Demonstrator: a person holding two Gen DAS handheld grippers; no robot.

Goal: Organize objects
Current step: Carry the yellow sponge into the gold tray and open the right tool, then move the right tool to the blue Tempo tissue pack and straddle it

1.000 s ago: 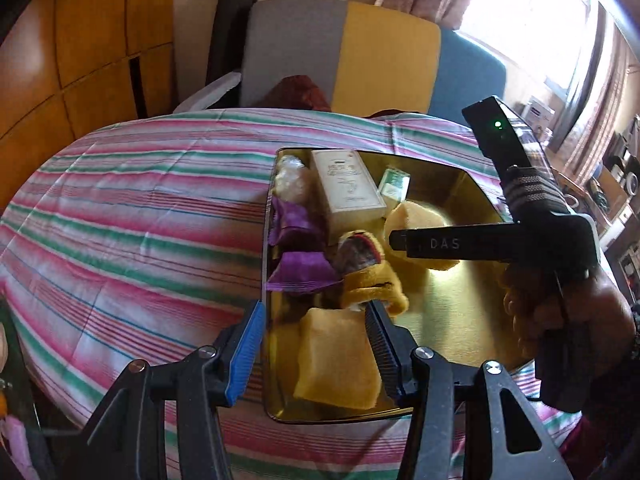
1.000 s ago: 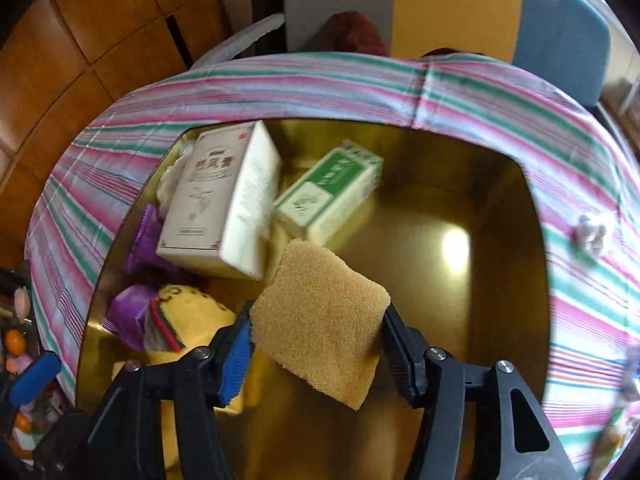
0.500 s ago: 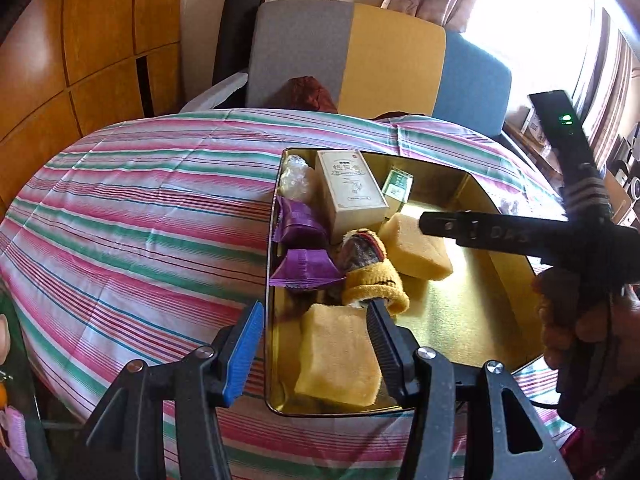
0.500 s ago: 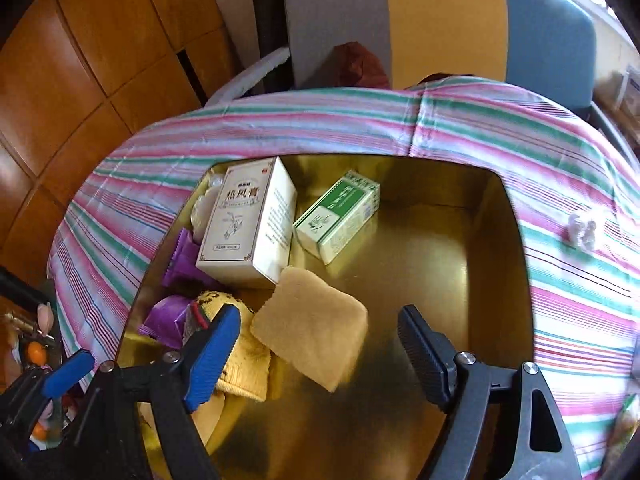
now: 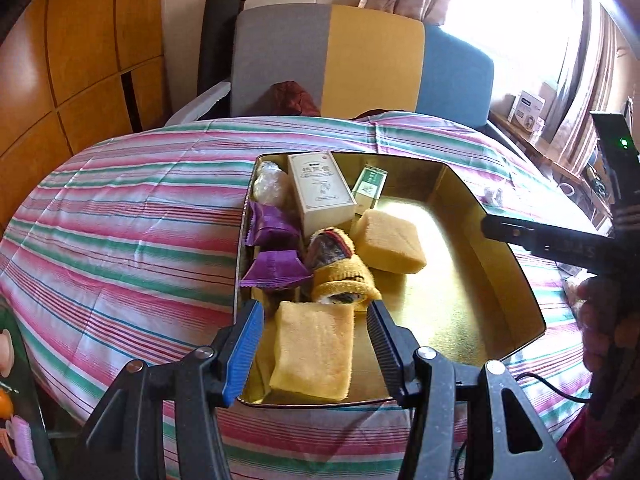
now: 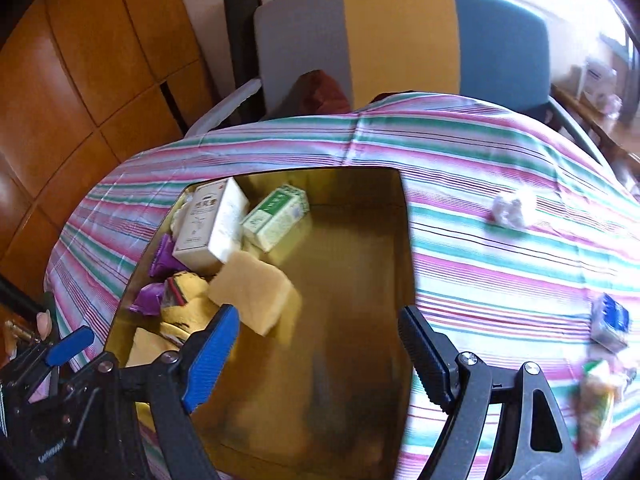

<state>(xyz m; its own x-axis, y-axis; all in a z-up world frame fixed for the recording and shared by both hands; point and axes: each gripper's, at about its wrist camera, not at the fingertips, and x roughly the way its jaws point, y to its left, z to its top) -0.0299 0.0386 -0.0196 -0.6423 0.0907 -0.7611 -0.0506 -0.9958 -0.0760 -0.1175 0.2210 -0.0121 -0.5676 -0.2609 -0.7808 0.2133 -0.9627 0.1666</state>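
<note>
Your right gripper (image 6: 316, 344) hangs at the bottom of its frame over the gold tray (image 6: 404, 240), jaws spread wide with nothing between them. The sponge (image 6: 252, 292) lies in the tray at centre left, against the white box (image 6: 208, 226). Your left gripper (image 5: 316, 346) sits low in its frame, jaws partly open around the yellow cloth (image 5: 314, 350) without pressing it. A crumpled tissue (image 6: 510, 208) lies on the striped tablecloth (image 6: 500, 264), upper right.
</note>
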